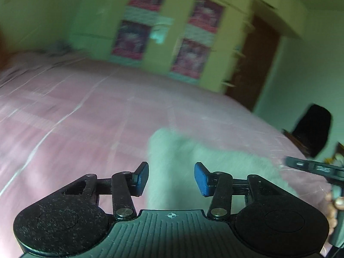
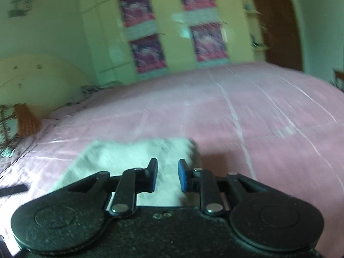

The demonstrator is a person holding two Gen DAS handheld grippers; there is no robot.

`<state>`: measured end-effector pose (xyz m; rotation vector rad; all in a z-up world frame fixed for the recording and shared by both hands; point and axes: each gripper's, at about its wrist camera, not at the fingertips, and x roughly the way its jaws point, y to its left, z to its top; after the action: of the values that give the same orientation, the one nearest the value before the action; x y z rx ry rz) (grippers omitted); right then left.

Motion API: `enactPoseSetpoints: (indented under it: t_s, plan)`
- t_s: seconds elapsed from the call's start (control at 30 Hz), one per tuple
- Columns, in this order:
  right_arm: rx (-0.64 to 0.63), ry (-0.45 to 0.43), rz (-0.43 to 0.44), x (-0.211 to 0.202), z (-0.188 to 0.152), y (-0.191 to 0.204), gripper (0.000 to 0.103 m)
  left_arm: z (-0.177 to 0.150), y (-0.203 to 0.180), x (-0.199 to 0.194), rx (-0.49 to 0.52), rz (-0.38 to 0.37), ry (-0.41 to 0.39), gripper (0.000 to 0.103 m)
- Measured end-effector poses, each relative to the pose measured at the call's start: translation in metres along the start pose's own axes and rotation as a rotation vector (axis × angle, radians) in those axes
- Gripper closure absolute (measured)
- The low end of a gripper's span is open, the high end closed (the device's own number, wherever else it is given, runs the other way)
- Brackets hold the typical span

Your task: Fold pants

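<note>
The pants [image 1: 182, 161] are a pale, whitish bundle lying flat on the pink bedsheet [image 1: 75, 118]. My left gripper [image 1: 171, 178] hovers above their near end, its blue pads wide apart with nothing between them. In the right wrist view the pants [image 2: 129, 157] spread to the left below my right gripper [image 2: 167, 176], whose pads stand a narrow gap apart with only the cloth further down showing through. Both views are blurred. Part of the right gripper's body [image 1: 318, 168] and a hand [image 1: 332, 204] show at the right edge of the left wrist view.
Beyond the bed stands a yellow-green wardrobe [image 2: 172, 32] with pink panels, beside a brown door [image 1: 253, 64]. A curved headboard [image 2: 36, 81] closes the bed's left end. A dark object [image 1: 311, 129] sits past the bed's right edge. The pink sheet [image 2: 268, 118] stretches far and right.
</note>
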<state>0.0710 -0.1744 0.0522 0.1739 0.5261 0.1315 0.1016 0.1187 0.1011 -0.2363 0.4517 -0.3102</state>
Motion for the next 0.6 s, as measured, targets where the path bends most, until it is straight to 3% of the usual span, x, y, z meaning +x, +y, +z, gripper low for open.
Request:
enactPoseSetpoints:
  t_s: [0.13,0.23,0.27,0.37,0.43,0.47,0.53,0.6]
  plan:
    - [-0.136,0.028,-0.018,0.053,0.020,0.027,0.084,0.020,-0.016,0.073,0.038,-0.056,0.100,0.056]
    - [-0.200,0.181,-0.096,0.100,0.014,0.026,0.085,0.005,-0.016,0.131,0.052,-0.027,0.316,0.056]
    - [-0.206,0.232,-0.110,0.112,0.008,0.023,0.086,0.001,-0.017,0.135,0.070,-0.027,0.320,0.056]
    - [-0.222,0.228,-0.100,0.111,0.005,0.021,0.083,0.009,-0.022,0.115,0.065,-0.029,0.254,0.056]
    - [-0.227,0.162,-0.078,0.090,0.010,0.024,0.077,0.006,-0.025,0.092,0.057,-0.022,0.190,0.056]
    - [-0.218,0.127,-0.063,0.079,0.010,0.024,0.076,0.001,-0.026,0.088,0.069,-0.012,0.201,0.056]
    - [-0.200,0.107,-0.043,0.065,0.002,0.023,0.075,-0.018,-0.030,0.091,0.162,0.040,0.262,0.056]
    - [-0.237,0.174,-0.059,0.074,-0.015,0.024,0.075,-0.026,-0.041,0.083,0.256,0.070,0.248,0.056]
